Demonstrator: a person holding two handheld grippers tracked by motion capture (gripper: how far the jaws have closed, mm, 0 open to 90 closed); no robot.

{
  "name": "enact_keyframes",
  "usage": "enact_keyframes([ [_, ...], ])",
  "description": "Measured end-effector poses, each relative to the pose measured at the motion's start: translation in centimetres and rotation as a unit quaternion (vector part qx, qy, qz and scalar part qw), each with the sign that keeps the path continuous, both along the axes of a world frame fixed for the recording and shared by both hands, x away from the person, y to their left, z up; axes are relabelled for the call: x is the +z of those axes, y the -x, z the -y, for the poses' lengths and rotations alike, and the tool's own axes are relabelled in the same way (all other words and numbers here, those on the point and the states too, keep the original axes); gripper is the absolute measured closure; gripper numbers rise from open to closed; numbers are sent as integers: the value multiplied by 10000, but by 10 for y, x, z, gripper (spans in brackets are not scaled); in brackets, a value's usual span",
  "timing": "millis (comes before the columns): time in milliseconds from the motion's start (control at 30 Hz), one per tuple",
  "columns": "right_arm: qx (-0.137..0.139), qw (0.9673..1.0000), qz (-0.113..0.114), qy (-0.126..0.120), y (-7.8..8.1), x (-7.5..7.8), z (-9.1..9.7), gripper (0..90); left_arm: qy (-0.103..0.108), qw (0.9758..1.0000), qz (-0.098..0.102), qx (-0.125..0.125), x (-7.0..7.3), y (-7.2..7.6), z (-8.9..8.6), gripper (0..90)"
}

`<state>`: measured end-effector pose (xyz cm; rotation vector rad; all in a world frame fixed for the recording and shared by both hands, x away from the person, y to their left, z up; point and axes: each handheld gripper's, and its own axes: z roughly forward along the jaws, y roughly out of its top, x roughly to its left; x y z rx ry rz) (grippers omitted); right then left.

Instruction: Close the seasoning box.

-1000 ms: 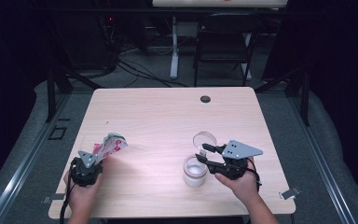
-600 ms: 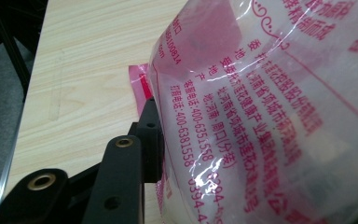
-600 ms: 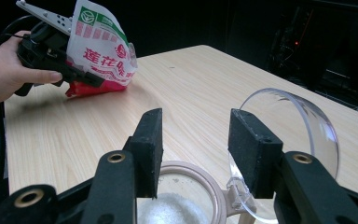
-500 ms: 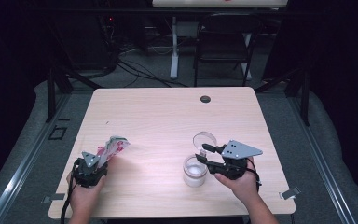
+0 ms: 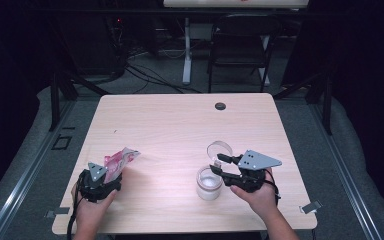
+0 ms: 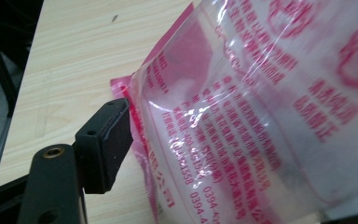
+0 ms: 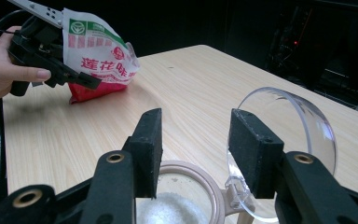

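Near the desk (image 5: 180,125)'s front-left corner, the left gripper (image 5: 111,174) sits w/ the red-printed bag (image 5: 120,161) between its jaws, which have just been opening: one pad (image 6: 114,135) is at the bag's edge, no clamp apparent, so prob. letting go after pouring. Toward the front-right, the right gripper (image 7: 193,144) stands wide over the jar (image 5: 209,183) of white grains, one pad (image 7: 251,149) against the flipped-up clear lid (image 5: 220,150), likely keeping it open.

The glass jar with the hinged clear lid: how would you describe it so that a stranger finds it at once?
On the light wooden table, look near the front right, beside the right gripper. There stands a small round glass jar with white grains inside and its clear hinged lid open. The red-and-white printed plastic bag is soft and lies far left.
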<state>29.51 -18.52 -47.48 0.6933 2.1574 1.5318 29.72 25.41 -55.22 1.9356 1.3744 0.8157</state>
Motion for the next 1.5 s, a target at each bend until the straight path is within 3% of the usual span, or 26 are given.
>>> enact_keyframes([
  [167,-13,10000,9,-3,0,0,0,542,6,9998,171,-48,10,8,6,288],
  [467,-29,10000,0,-3,0,0,1,541,120,9981,437,-412,23,20,22,259],
  [867,-44,10000,34,-61,1,3,2,541,-41,9956,388,-856,21,25,49,256],
  [1200,-108,9998,106,-90,6,15,7,570,-108,9923,345,-1188,20,29,68,261],
  [1500,-425,9988,59,-244,4,25,27,585,-14,9899,321,-1378,23,32,80,269],
])
